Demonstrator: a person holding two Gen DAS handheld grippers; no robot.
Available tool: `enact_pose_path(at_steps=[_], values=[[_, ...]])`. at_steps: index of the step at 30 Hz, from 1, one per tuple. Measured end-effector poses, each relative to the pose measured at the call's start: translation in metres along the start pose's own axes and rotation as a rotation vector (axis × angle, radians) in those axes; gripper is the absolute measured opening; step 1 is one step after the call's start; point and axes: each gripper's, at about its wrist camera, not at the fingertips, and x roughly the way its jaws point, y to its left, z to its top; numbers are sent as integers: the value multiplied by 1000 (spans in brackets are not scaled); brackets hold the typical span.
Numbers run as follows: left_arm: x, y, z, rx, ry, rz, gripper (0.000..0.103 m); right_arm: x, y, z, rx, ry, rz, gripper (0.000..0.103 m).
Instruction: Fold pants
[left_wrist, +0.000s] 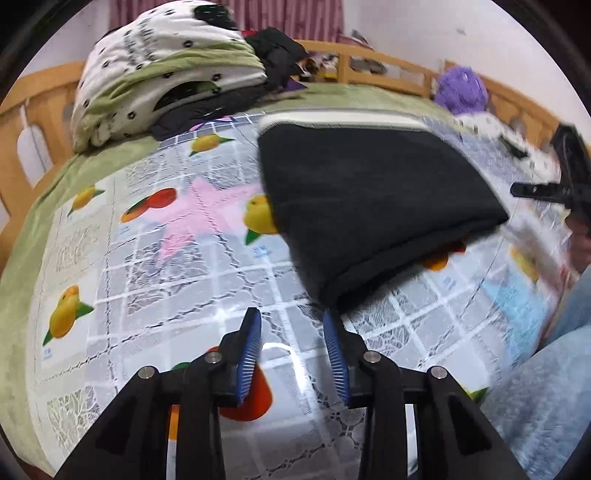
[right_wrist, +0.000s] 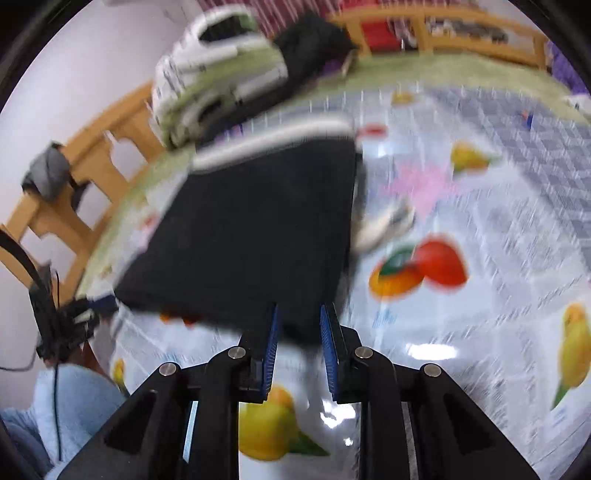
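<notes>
Each black claw bears ribbed blue pads, silver screws and angular struts; the person wears light-blue jeans.

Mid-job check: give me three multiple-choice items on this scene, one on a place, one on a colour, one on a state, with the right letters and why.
1. Where do the pants lie?
A. on the fruit-print cloth
B. on the floor
C. over the bed rail

2. What colour is the plush toy at the far rail?
A. red
B. purple
C. yellow

3. How does the left hand-held gripper stand?
A. shut on the pants
B. shut on the cloth
C. jaws apart, nothing between them

Answers: A, the black pants rest folded on the printed cloth; B, the toy is purple; C, the cloth shows through the gap between its blue pads.
</notes>
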Motion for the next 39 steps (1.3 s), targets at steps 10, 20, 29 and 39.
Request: enact_pose_path(at_steps=[10,20,29,39], values=[[42,-6,75,-137,-45,-138,34,52,4,25,21,14,-52,23],[54,-8,67,-233,93,-98,41,24,-5,16,95,93,-114,30],[-46,-52,103,-214,-29,-45,60,-58,68,47,19,-22,-222,38],[-97,-91,85,-201,-56,14,67,-116,140,10,-39,-194,-290,95]])
